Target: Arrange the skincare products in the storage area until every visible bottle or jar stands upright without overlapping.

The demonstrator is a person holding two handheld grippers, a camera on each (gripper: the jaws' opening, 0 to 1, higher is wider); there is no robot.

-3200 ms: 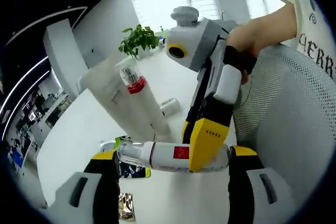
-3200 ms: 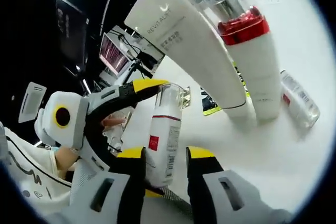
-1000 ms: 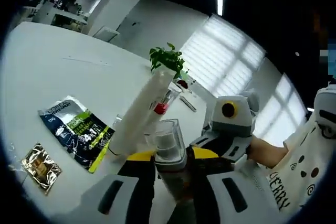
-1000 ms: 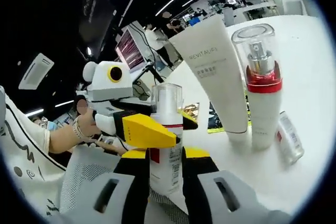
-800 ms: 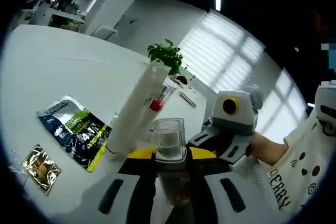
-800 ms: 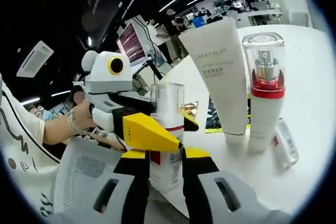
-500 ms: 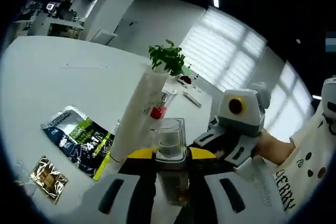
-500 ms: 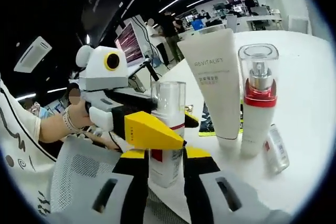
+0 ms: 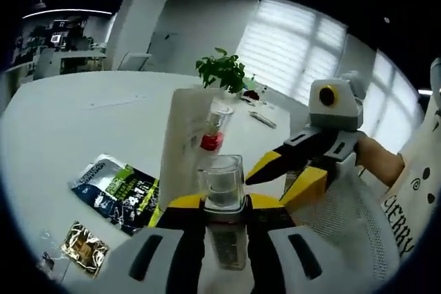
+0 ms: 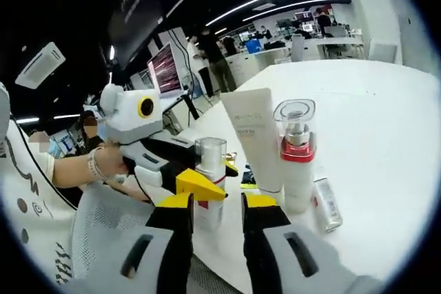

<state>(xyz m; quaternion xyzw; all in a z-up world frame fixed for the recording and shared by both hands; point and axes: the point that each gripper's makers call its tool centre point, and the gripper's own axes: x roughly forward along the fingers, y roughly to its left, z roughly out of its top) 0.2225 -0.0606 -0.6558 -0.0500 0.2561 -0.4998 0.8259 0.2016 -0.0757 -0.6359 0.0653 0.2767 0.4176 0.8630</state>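
On the round white table [image 9: 83, 111], items read left to right in the left gripper view: a crinkled gold foil sachet [image 9: 84, 248]; a glossy dark-and-green printed packet [image 9: 120, 185], lying flat; a matte white squeeze tube [image 9: 185, 144], standing on its cap; a pump bottle [image 9: 215, 123] with red collar and clear hard cover, upright just beside the tube; a white bottle [image 9: 223, 201] with clear cylindrical cap, upright, pinched between the left gripper [image 9: 222, 206] jaws. The right gripper [image 9: 311, 170] stands with jaws spread. In the right gripper view, its spread jaws [image 10: 215, 204] are apart from that bottle; a small clear bottle [image 10: 326, 204] lies on its side.
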